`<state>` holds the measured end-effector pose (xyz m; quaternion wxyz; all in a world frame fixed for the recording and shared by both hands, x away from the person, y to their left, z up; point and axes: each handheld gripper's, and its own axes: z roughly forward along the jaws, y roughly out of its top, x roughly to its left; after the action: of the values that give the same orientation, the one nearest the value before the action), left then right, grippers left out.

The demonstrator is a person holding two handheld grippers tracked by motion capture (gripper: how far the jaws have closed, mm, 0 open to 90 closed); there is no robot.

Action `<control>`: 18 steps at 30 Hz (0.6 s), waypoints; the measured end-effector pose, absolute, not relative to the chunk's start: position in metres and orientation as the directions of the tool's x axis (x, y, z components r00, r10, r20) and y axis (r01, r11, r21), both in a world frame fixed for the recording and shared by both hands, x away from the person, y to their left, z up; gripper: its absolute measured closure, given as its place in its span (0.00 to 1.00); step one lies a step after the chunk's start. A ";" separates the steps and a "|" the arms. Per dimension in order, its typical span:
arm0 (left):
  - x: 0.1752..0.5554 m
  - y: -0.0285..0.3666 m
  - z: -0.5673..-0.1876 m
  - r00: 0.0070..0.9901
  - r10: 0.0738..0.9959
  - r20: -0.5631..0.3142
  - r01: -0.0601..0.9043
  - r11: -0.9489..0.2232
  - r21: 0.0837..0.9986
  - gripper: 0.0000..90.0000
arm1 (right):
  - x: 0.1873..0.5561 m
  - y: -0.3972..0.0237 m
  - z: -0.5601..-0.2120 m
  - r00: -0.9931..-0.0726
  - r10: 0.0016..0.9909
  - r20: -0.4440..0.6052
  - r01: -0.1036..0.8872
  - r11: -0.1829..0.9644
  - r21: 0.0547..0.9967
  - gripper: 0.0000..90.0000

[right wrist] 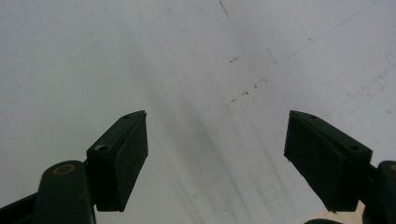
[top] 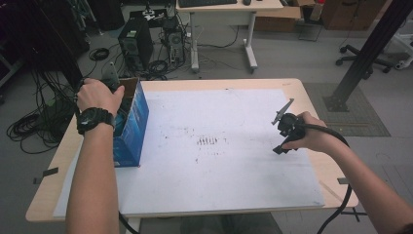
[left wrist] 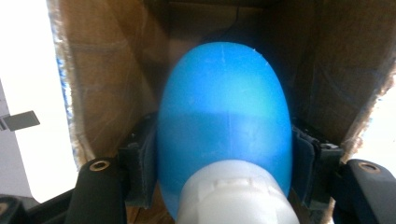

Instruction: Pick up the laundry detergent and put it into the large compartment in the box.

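Two claws are ours: the left claw (left wrist: pixel 224 154) squeezes a blue bottle (left wrist: pixel 224 116) inside the box (top: pixel 131 122), ready to let go or lift, while the right claw (right wrist: pixel 217 158) waits wide open, empty.

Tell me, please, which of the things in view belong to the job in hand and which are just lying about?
In the job:
- blue bottle with white cap, pads against both its sides
- left gripper, down inside the box
- blue cardboard box

Lying about:
- right gripper, jaws apart over the white mat, holding nothing
- computer towers and cables on the floor
- far desk
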<state>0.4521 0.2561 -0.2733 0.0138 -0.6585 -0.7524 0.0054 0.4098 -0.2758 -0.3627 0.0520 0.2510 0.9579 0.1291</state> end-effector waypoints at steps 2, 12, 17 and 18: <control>0.452 0.256 -0.273 -0.132 0.991 0.016 0.991 0.132 -0.028 0.38 | 0.410 -0.277 -0.363 -0.869 0.494 -0.033 0.467 0.840 0.276 0.24; 0.451 0.257 -0.275 -0.122 0.992 0.020 0.992 0.122 -0.024 0.32 | 0.409 -0.277 -0.363 -0.868 0.496 -0.032 0.469 0.839 0.277 0.24; 0.449 0.260 -0.273 -0.133 0.991 0.005 0.991 0.133 -0.013 0.29 | 0.409 -0.277 -0.364 -0.868 0.495 -0.033 0.468 0.839 0.278 0.24; 0.449 0.260 -0.273 -0.138 0.990 0.004 0.990 0.138 -0.010 0.29 | 0.410 -0.277 -0.364 -0.869 0.494 -0.033 0.467 0.839 0.278 0.24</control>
<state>0.4489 0.2603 -0.2731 0.0047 -0.6565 -0.7543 0.0027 0.4096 -0.2768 -0.3636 0.0519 0.2510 0.9576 0.1314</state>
